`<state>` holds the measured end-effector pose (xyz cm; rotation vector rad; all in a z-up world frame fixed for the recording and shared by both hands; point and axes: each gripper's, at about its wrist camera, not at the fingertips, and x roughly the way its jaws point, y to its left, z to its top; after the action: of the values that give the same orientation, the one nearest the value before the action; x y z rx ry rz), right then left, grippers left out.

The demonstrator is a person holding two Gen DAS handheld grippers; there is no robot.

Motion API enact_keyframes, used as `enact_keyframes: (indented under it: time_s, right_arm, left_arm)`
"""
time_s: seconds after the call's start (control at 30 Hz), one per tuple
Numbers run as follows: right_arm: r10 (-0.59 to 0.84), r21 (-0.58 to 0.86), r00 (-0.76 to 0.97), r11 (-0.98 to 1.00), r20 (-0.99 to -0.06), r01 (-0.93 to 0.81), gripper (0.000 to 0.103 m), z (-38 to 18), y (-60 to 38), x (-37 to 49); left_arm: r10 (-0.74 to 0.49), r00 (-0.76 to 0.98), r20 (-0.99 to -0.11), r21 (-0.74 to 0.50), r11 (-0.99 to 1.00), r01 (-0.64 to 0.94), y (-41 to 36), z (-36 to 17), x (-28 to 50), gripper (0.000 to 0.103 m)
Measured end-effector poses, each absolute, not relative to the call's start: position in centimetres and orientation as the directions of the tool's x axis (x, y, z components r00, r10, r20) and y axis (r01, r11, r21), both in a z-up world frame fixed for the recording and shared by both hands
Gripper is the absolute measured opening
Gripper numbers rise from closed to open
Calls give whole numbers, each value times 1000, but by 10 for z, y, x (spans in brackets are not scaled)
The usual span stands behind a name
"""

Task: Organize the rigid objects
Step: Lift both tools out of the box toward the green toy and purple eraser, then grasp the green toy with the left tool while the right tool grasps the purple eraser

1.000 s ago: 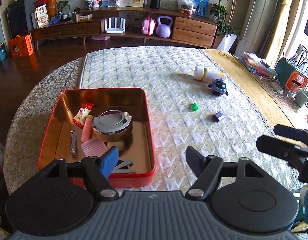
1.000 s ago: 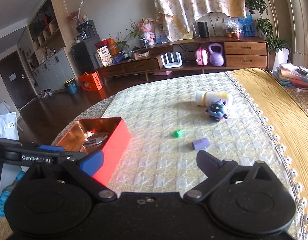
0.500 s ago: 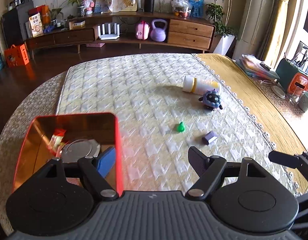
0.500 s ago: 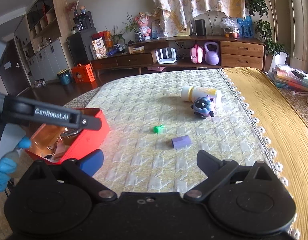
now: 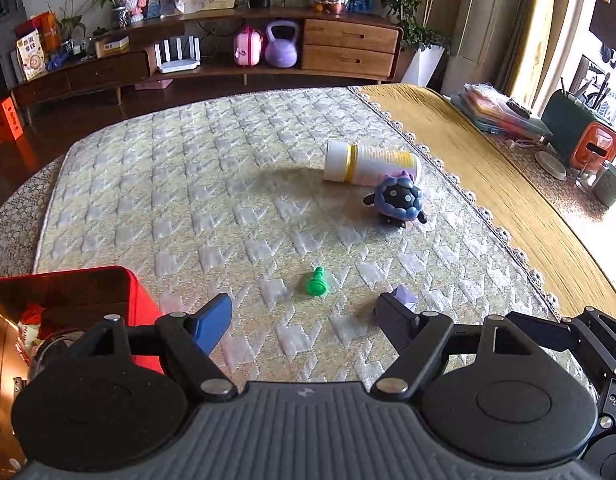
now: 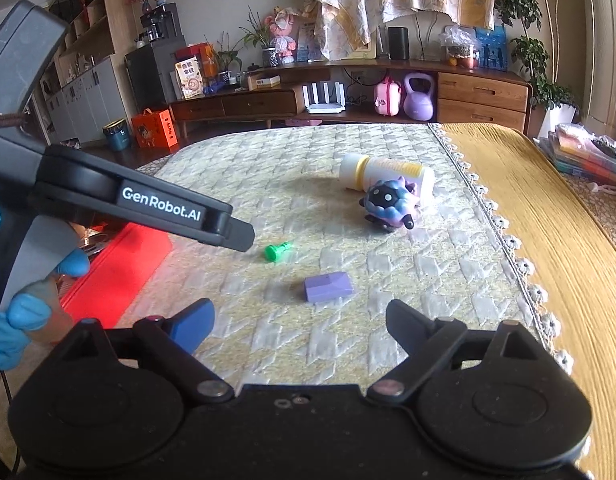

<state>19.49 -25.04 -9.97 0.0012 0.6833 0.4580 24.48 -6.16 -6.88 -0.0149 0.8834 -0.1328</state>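
Note:
A small green piece [image 5: 316, 282] lies on the quilted cloth just ahead of my open, empty left gripper [image 5: 303, 314]. A purple block [image 5: 405, 295] peeks out behind the left gripper's right finger. In the right wrist view the green piece [image 6: 277, 250] and purple block [image 6: 328, 286] lie ahead of my open, empty right gripper [image 6: 299, 320]. A blue-purple toy figure [image 5: 398, 199] and a white and yellow bottle [image 5: 370, 162] on its side lie farther back. The red tin [image 5: 71, 292] holding several items is at the left.
The left gripper's body [image 6: 119, 204] crosses the left of the right wrist view. A yellow runner [image 5: 488, 176] covers the table's right side, with books [image 5: 496, 112] and containers [image 5: 580, 136] beyond. A low wooden sideboard [image 5: 211, 56] stands behind the table.
My left gripper has moved right, away from over the red tin, toward the green piece. My right gripper has moved forward, closer to the purple block. Both stay open.

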Motion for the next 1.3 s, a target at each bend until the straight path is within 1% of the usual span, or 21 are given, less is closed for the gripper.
enact_keyframes:
  time_s: [0.17,0.33,0.53,0.6,0.67,0.7,0.77,0.8,0.93,1.0,1.1,1.13,1.2,1.3]
  right_arm:
    - [408,158,673,902,-617,-402,86,-112,-252,213]
    - [414,149,673,897,-613,-416,82,-119,-248,225]
    - [424,144,659,888,-621,-436,76,-126,-243,237]
    - [424,143,657,888,-623,-437,73,-129,-241,240]
    - [422,142,656,889,-625,-436,70,-131,-240,242]
    - [420,141,656,890,-627,-434,66,-133,-240,243]
    - [419,143,655,890,-629,-432,61,-134,-240,245]
    - [418,143,655,891,-630,-432,60,-135,-240,245]
    - [410,127,664,893,-625,-432,55,-137,-239,245]
    - [406,120,668,894,-624,-431,50,-137,-238,245]
    - [394,102,677,898,-622,-429,44,-137,-237,245]
    - [391,98,679,898,-622,-428,42,-137,-237,245]
    - [385,95,682,901,-621,-423,37,-137,-237,245]
    - [385,100,685,903,-619,-417,36,-137,-239,244]
  left_arm:
    - [-118,604,-789,-82,993,86,-64,-87,266,79]
    - [-91,605,-791,-51,995,83,-69,-102,279,79]
    - [-87,603,-793,-28,994,107,-73,-116,288,78]
    - [-93,607,-789,-26,993,118,-74,-118,289,72]
    - [-94,603,-792,-21,992,128,-77,-121,291,64]
    - [-92,601,-794,-18,992,128,-78,-122,292,63]
    - [-105,595,-797,-30,991,134,-78,-124,292,57]
    - [-107,593,-798,-30,990,139,-79,-125,292,52]
    - [-111,600,-792,-19,987,157,-83,-125,291,41]
    - [-111,604,-789,-13,986,164,-85,-125,292,36]
    - [-115,607,-786,-13,985,170,-86,-125,291,26]
    - [-116,607,-786,-15,985,170,-86,-125,291,20]
    - [-119,607,-785,-19,986,169,-86,-125,290,16]
    - [-117,611,-783,-14,985,171,-87,-125,289,16]
